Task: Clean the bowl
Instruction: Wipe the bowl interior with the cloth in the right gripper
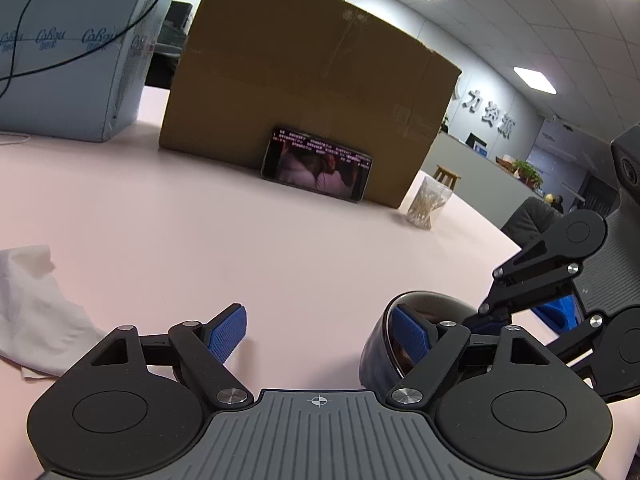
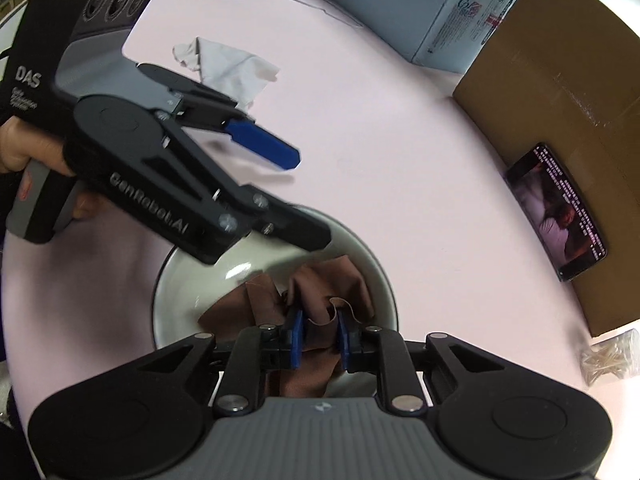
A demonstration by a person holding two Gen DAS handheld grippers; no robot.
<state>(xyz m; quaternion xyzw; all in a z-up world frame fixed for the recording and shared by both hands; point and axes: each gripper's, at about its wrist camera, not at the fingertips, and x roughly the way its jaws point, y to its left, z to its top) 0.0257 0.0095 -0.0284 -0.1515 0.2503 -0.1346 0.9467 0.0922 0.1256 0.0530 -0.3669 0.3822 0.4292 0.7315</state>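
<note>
A bowl, dark outside and white inside, sits on the pink table. In the right wrist view my right gripper is shut on a brown cloth that lies inside the bowl. My left gripper is open, with its right finger at the bowl rim and its left finger over bare table. In the right wrist view the left gripper reaches in from the left, one black finger over the bowl's far rim.
A crumpled white tissue lies left of the bowl, also in the right wrist view. A big cardboard box with a phone leaning on it stands behind. A jar of cotton swabs and a blue-white package stand nearby.
</note>
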